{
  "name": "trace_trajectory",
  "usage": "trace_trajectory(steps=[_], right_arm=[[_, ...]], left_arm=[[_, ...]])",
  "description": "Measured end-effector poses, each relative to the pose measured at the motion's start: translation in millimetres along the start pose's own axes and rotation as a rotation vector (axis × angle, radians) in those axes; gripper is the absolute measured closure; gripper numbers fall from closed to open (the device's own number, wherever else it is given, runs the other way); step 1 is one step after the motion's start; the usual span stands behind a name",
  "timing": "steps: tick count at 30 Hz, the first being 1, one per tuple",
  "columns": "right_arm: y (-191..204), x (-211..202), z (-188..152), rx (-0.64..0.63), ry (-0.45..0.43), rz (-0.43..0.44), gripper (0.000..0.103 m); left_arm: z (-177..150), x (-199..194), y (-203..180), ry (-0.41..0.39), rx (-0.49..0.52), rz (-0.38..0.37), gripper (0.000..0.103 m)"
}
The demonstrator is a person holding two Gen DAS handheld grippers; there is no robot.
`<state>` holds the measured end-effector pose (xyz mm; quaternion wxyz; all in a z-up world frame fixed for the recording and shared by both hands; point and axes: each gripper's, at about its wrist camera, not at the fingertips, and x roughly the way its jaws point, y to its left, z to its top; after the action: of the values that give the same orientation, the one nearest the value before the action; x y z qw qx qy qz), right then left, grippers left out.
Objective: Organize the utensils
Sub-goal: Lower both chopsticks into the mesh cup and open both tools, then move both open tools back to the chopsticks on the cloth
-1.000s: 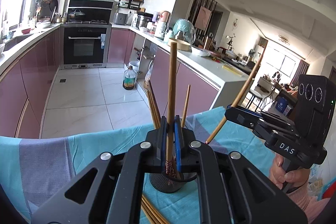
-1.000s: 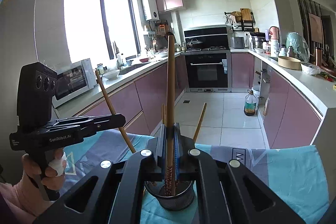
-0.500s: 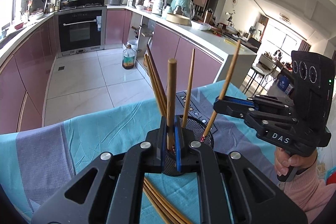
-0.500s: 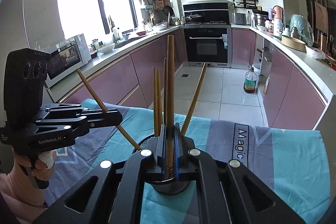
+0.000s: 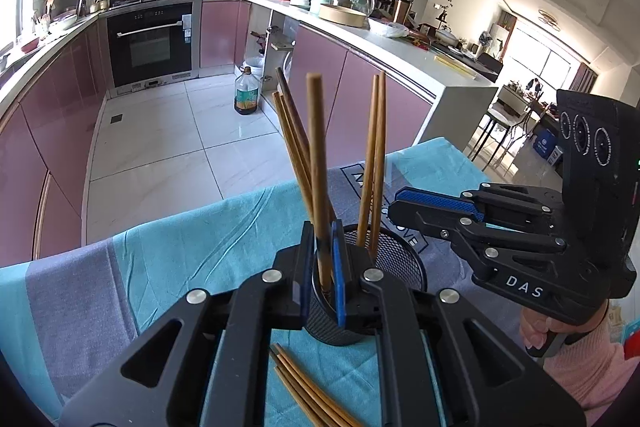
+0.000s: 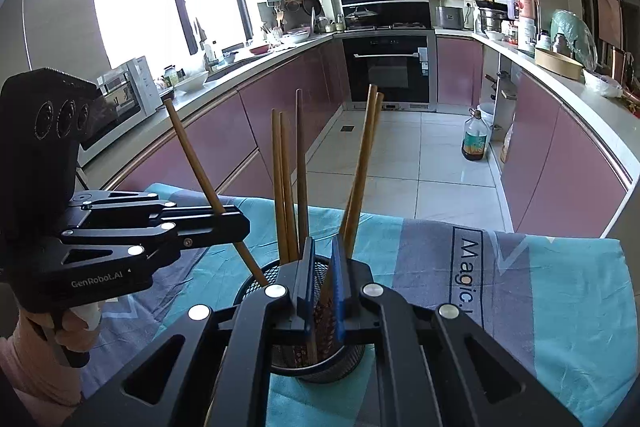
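Note:
A black mesh holder (image 5: 400, 259) stands on the teal and grey cloth (image 5: 180, 267) with several wooden chopsticks upright in it. My left gripper (image 5: 322, 227) is shut on one chopstick (image 5: 314, 147), whose lower end reaches into the holder. The right wrist view shows that same gripper (image 6: 244, 223) at the left, its chopstick (image 6: 192, 155) slanting down into the holder (image 6: 256, 279). My right gripper (image 6: 322, 239) hovers over the holder with its pads nearly together and nothing pinched. A pair of chopsticks (image 6: 360, 167) leans just past its fingertips. More chopsticks (image 5: 312, 387) lie loose on the cloth.
The cloth's far edge (image 6: 480, 227) drops to a tiled kitchen floor with an oil bottle (image 5: 246, 93) on it. Pink cabinets and worktops line both sides, and an oven (image 6: 386, 67) sits at the back. A person's hand (image 5: 536, 331) grips the right gripper's handle.
Both grippers have sunk toward the holder and tipped downward. The left chopstick's end went into the holder. The right gripper's chopstick left its pads and now leans beside another one.

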<state>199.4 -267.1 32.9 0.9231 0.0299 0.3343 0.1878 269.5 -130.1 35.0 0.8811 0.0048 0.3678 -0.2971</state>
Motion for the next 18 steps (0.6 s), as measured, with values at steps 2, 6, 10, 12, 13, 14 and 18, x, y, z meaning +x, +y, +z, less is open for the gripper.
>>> trace_trajectory(steps=[2,6,10,12,13,14,18], right_arm=[[-1.2,1.4,-0.1,0.008,-0.003,0.003,0.096],[-2.8,0.3,-3.8,0.015,-0.013,0.009,0.094],[-7.5,-3.1,-7.3,0.029,-0.025,0.003,0.08],[-8.0,-7.8,-9.4,0.033,-0.039,0.003,0.077],[-6.8,-10.3,-10.5,0.03,-0.048,0.002,0.077],[-4.9,-13.9,-11.9,0.026,-0.058,0.004,0.077],[7.6,-30.0,-20.3,-0.004,-0.089,0.047,0.073]], left_arm=[[-0.2,3.7,0.9,-0.001,-0.006,0.002,0.094],[-7.4,5.2,1.5,-0.011,-0.007,0.016,0.087],[-15.1,1.0,3.9,-0.036,-0.016,0.06,0.075],[-19.3,-4.0,4.1,-0.055,-0.017,0.072,0.072],[-21.4,-6.8,3.8,-0.062,-0.014,0.08,0.072],[-24.1,-10.3,3.3,-0.072,-0.012,0.089,0.07],[-34.3,-26.0,3.2,-0.112,-0.014,0.114,0.059]])
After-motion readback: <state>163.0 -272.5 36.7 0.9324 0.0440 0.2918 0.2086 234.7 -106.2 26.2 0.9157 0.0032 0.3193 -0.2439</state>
